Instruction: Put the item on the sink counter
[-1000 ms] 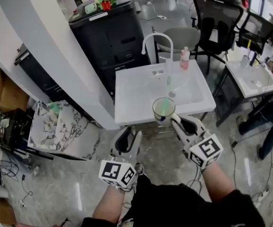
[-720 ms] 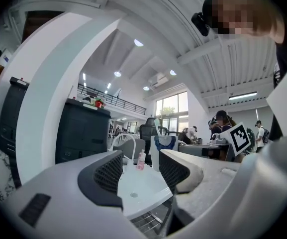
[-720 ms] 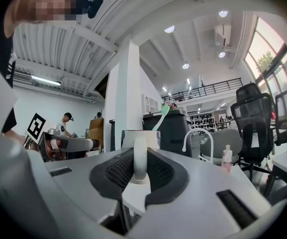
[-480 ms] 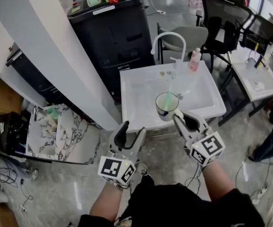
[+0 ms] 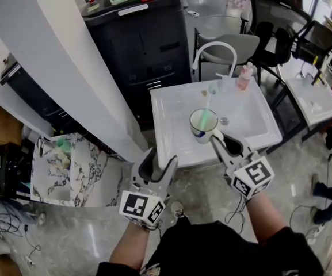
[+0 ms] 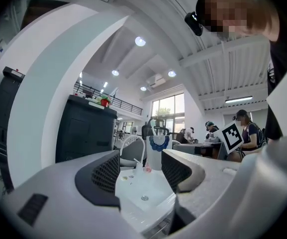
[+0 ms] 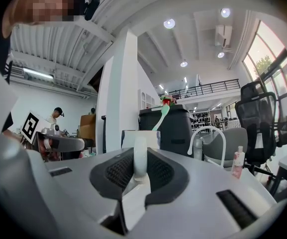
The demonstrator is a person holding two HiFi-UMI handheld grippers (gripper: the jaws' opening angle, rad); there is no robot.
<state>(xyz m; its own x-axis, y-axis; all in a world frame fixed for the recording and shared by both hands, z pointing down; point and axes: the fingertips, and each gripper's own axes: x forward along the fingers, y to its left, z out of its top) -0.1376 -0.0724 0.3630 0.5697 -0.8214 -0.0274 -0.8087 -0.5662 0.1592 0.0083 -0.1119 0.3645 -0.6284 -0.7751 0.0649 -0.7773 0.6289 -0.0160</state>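
Observation:
A white mug [image 5: 203,125] with a blue pattern holds a green toothbrush [image 5: 205,109]. My right gripper [image 5: 216,138] is shut on the mug's handle [image 7: 140,158] and holds it upright above the front part of the white sink [image 5: 171,148]. In the right gripper view the mug [image 7: 141,137] stands just past the jaws, with the toothbrush [image 7: 160,116] sticking up from it. My left gripper [image 5: 157,164] hangs left of the mug, short of the sink's front edge. Its jaws are opening, with nothing between them. The left gripper view shows the mug [image 6: 158,152] beyond that gripper [image 6: 141,166].
A white curved faucet [image 5: 214,48] and a pink bottle [image 5: 244,76] stand at the sink's back rim. A black cabinet [image 5: 142,39] is behind the sink, a white pillar [image 5: 68,68] to its left. Black office chairs [image 5: 281,33] and a second sink [image 5: 312,99] are at the right.
The mug and both grippers have come closer to the sink; the mug is now over its front part. The left gripper's jaws have spread wider.

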